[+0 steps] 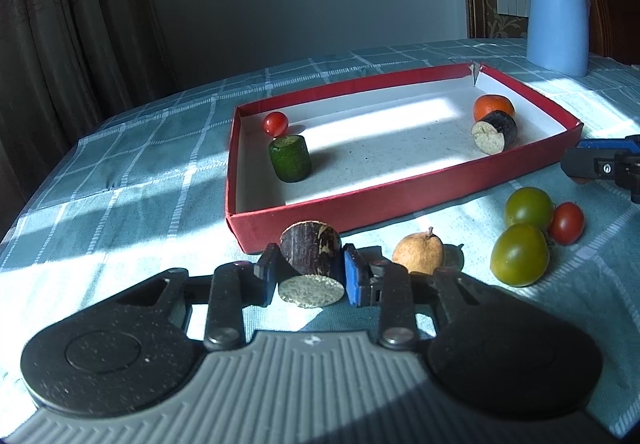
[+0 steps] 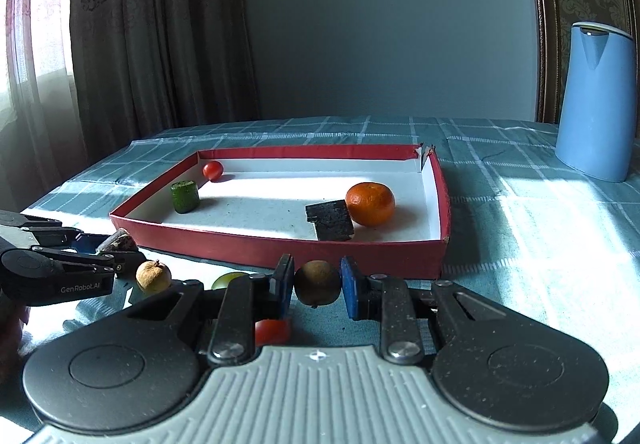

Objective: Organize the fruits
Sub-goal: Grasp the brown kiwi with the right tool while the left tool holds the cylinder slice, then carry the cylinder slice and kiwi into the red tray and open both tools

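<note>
Being clamped between left gripper point(image 1: 310, 274) pads: dark sugarcane chunk point(image 1: 311, 264), near red tray point(image 1: 400, 199) front wall, jaws narrowed onto it. Being pinched by right gripper point(image 2: 317, 284), jaws nearly closed: brown longan point(image 2: 318, 283), just near tray's front edge. Being left on tablecloth point(image 1: 120, 203): second longan point(image 1: 418, 254), two green tomatoes point(image 1: 520, 254), red cherry tomato point(image 1: 566, 223). Sitting inside tray: tangerine point(image 2: 370, 203), cucumber piece point(image 2: 185, 196).
</note>
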